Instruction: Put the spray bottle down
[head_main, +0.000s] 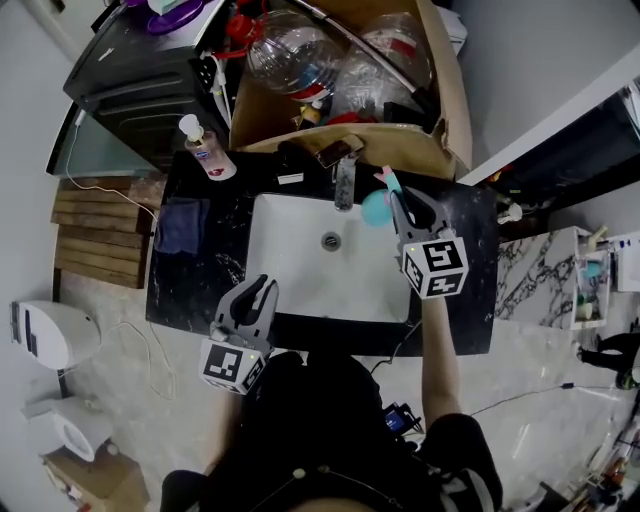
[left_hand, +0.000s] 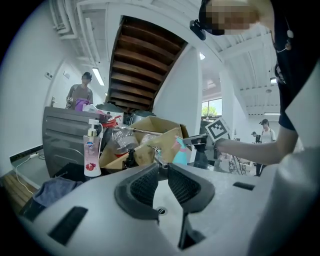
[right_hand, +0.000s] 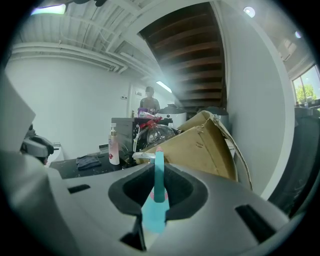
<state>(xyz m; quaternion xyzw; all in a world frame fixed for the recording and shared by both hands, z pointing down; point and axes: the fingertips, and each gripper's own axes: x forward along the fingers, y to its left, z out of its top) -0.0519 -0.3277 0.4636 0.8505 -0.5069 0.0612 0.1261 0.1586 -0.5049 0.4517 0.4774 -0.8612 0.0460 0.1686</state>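
A teal spray bottle (head_main: 374, 208) with a pink trigger hangs over the right rim of the white sink (head_main: 290, 270), just right of the faucet (head_main: 345, 180). My right gripper (head_main: 405, 208) is shut on it. In the right gripper view the bottle (right_hand: 156, 210) stands upright between the pads (right_hand: 135, 187). The left gripper view shows the same bottle (left_hand: 181, 152) in front of the cardboard box. My left gripper (head_main: 262, 292) hovers at the sink's near-left edge. Its jaws (left_hand: 162, 177) stand narrowly open, with nothing between them.
A pink soap pump bottle (head_main: 205, 148) and a blue cloth (head_main: 180, 225) sit on the black counter (head_main: 470, 280) to the left. A cardboard box (head_main: 440, 90) full of plastic bottles stands behind the faucet. A dark appliance (head_main: 140, 60) is at the back left.
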